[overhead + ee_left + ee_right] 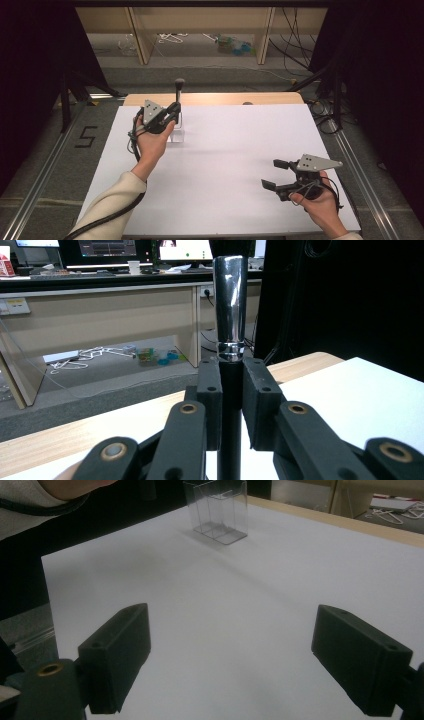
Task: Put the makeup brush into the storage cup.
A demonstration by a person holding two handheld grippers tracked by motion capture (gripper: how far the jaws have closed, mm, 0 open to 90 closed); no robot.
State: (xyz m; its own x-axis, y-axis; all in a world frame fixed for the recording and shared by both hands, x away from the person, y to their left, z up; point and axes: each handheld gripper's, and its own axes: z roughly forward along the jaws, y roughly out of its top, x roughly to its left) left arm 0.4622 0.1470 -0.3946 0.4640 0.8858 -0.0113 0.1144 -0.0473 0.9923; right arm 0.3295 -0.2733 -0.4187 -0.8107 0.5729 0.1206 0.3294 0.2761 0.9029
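Nearest to the person, well apart from the clear plastic box [178, 131], the right tool [274, 174] hovers over the white counter [235, 160] with its jaws spread and empty. Farther away, right at the box, the left tool [231, 390] is pinching a thin black rod with a shiny metal cap [230, 305], held upright. The step seems to be setting the rod into the box; the next move needs a straight, slow lowering. The box looks light and thin-walled.
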